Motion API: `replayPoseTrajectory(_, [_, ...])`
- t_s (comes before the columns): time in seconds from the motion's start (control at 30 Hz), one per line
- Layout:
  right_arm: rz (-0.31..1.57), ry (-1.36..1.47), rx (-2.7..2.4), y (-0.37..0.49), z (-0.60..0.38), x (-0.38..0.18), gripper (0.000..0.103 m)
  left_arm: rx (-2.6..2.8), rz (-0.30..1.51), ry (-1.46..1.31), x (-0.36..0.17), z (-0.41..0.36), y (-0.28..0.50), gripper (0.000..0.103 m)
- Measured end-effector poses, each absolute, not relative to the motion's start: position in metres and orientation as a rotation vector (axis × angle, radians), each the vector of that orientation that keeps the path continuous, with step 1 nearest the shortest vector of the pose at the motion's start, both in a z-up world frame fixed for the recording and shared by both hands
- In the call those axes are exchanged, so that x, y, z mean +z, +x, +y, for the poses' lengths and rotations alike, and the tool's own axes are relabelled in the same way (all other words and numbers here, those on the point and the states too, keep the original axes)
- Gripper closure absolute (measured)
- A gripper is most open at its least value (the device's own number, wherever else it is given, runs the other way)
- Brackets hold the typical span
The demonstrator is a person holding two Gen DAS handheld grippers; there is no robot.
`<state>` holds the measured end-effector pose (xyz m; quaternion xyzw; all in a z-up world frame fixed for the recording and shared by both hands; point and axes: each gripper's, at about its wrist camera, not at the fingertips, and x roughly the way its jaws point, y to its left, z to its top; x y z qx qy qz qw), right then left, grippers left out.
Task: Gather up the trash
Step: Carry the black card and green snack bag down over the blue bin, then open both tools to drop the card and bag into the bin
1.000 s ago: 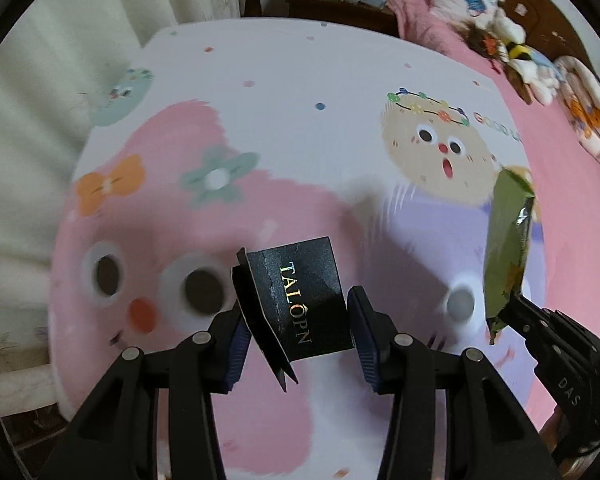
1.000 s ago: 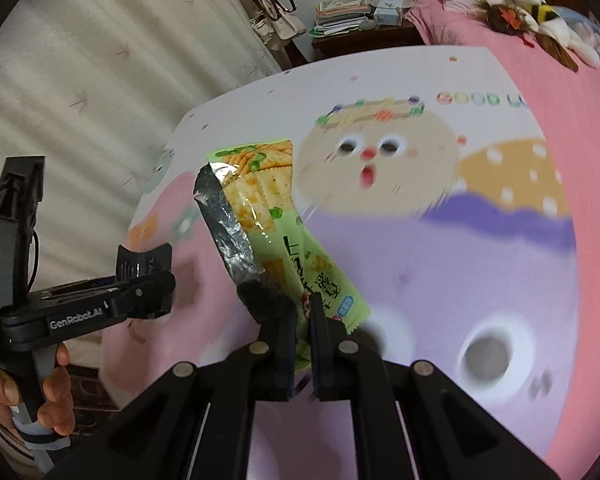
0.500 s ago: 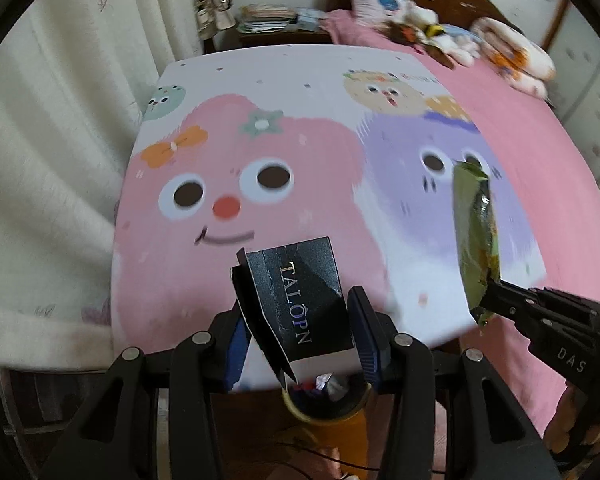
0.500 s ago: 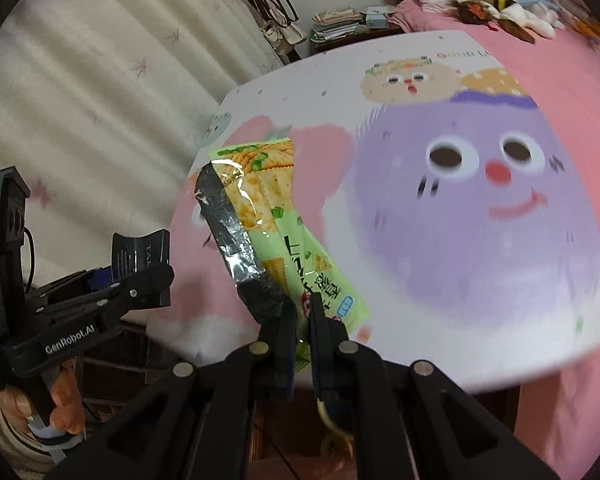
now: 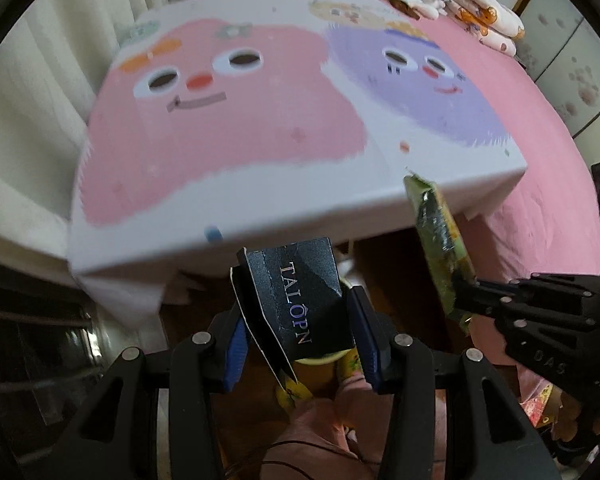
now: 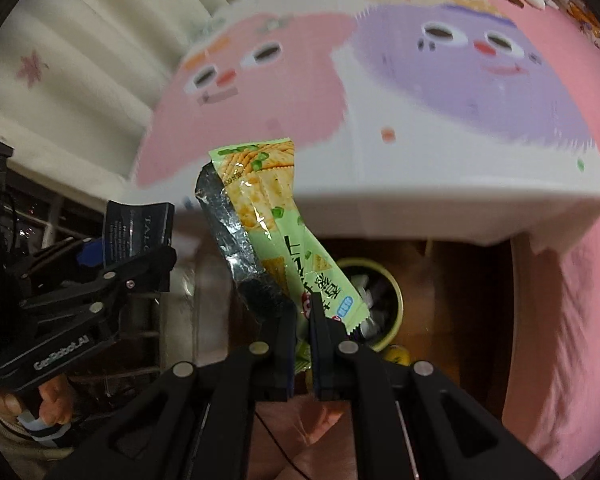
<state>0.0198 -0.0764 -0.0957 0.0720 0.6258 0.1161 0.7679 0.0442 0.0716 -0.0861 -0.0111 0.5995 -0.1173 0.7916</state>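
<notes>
— Why are both hands off the bed [image 5: 260,128]?

— Left gripper [image 5: 300,344] clamps the dark box [image 5: 300,304], right gripper [image 6: 302,344] pinches the cracker wrapper [image 6: 276,224], both above the bin [image 6: 394,304], probably for dropping.

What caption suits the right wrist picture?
Right gripper clamps a green cracker wrapper above a yellow-rimmed trash bin beside the bed.

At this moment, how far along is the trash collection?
Done: both pieces are picked up. In hand: the left hand-held gripper clamps a crumpled black cardboard box; the right hand-held gripper pinches a green foil cracker wrapper. Left: dropping both into the round yellow-rimmed bin on the floor below, already holding scraps.
</notes>
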Motion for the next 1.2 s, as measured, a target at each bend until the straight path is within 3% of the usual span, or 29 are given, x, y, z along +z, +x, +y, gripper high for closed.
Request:
replayPoseTrajectory(0.2, [1.473,0.159,0.236,0.006,-0.083,-0.177,0.097,-0.229,1.335,-0.046,-0.151,0.055,0.030,0.058])
replayPoseTrajectory(0.6, [1.606,0.307,0.170,0.031,-0.104,-0.403,0.097,-0.136,1.394,-0.078,-0.334,0.035,0.031,0.057])
replayPoseTrajectory(0.9, [1.659,0.317,0.169,0.035,-0.103,-0.482,0.095,-0.115,1.389,-0.066,-0.409,0.026,0.028,0.053])
replayPoseTrajectory(1.0, [1.666,0.341,0.161,0.034,-0.107,-0.494,0.083,-0.116,1.384,-0.055,-0.414,0.025,0.030,0.047])
replayPoseTrajectory(1.07, [1.654,0.349,0.166,0.033,-0.109,-0.495,0.059,-0.119,1.375,-0.048,-0.414,0.025,0.030,0.032])
replayPoseTrajectory(1.2, [1.614,0.361,0.182,0.031,-0.111,-0.485,0.041,-0.111,1.363,-0.038,-0.413,0.030,0.031,0.018])
